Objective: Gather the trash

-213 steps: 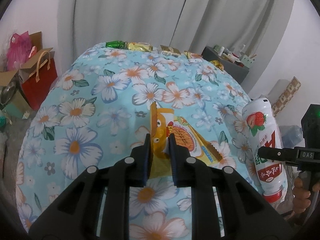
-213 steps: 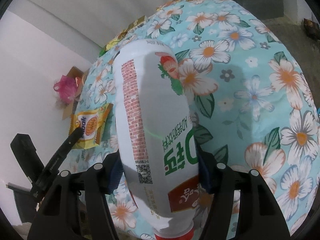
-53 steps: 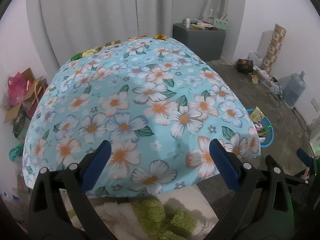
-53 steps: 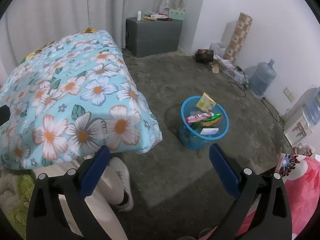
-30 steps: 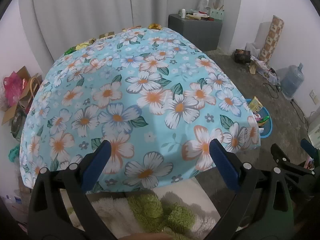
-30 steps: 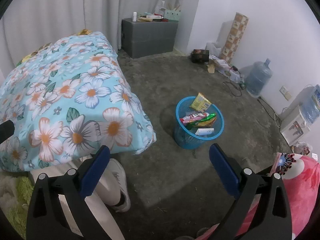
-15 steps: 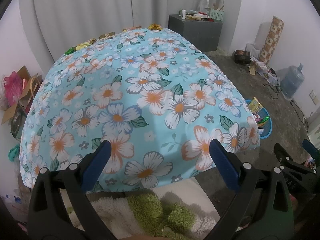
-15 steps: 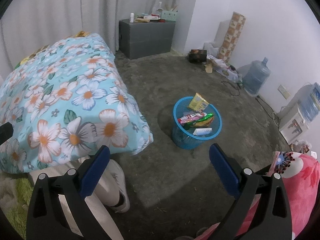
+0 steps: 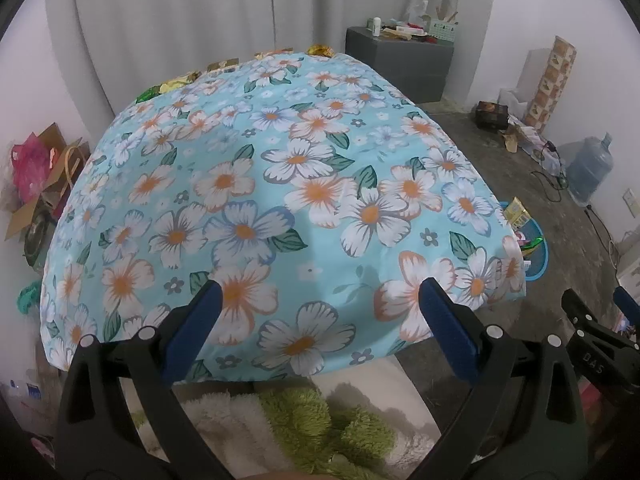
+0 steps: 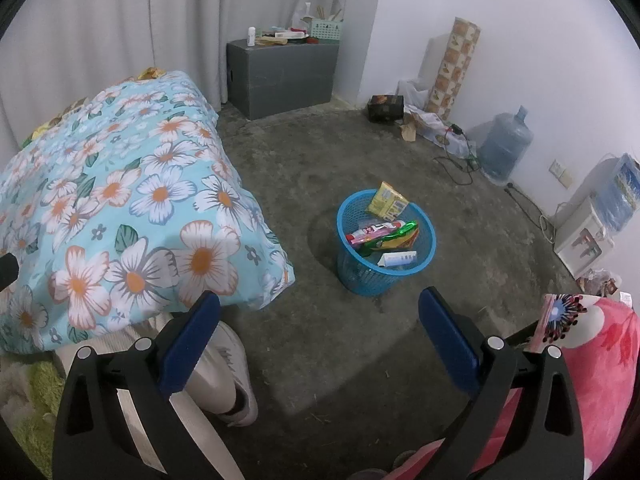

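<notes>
My left gripper [image 9: 320,312] is open and empty, held above the near edge of the table with the blue floral cloth [image 9: 280,184]. My right gripper [image 10: 320,316] is open and empty over the bare floor. A blue mesh trash basket [image 10: 386,272] stands on the floor ahead of it, holding a yellow snack packet [image 10: 387,200], a green wrapper [image 10: 394,234] and a white bottle [image 10: 398,258]. The basket also shows past the table's right edge in the left wrist view [image 9: 534,256]. Several snack wrappers [image 9: 176,84] lie along the table's far edge.
A grey cabinet [image 10: 280,72] stands by the curtain. A water jug [image 10: 506,146], cables and boxes line the right wall. Bags and cartons [image 9: 36,172] sit left of the table. My leg and white shoe [image 10: 236,376] are below. A pink blanket [image 10: 592,360] lies at right.
Since seven seconds ago both grippers have let go of the yellow packet and the white bottle, which now lie in the basket. Over the last second both views have barely shifted.
</notes>
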Tool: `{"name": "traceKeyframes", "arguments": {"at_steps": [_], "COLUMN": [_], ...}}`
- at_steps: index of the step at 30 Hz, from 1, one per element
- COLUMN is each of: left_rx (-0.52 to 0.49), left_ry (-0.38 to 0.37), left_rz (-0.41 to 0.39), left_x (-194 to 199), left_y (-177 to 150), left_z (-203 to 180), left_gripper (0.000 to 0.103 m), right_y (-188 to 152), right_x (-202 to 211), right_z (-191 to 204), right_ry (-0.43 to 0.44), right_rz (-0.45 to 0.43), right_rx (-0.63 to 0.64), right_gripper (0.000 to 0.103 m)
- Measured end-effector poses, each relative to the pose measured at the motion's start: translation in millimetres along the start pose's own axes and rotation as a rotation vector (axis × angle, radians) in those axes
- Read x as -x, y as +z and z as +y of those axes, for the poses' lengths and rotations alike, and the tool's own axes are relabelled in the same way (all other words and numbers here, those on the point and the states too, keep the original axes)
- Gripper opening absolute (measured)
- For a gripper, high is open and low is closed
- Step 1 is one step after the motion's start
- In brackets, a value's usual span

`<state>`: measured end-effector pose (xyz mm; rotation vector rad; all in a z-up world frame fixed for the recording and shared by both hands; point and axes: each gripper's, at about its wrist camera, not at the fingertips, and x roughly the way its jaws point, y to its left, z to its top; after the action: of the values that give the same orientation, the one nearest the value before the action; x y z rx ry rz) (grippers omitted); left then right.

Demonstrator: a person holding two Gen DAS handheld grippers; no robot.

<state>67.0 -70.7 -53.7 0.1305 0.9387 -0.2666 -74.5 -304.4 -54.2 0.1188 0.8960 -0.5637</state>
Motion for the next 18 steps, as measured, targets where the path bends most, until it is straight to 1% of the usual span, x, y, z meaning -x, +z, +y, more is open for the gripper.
{"name": "traceKeyframes", "arguments": {"at_steps": [18], "left_rx": [0.038], "left_ry": [0.024], "left_rz": [0.014], "left_x": [-2.7], "left_y": [2.3], "left_z": [9.3], "left_gripper": [0.094], "right_y": [0.8], "right_x": [-0.1], "right_z": [0.3], "right_ry": [0.001], "right_rz": [-0.001], "right_rx": [-0.001], "right_gripper": [0.097]}}
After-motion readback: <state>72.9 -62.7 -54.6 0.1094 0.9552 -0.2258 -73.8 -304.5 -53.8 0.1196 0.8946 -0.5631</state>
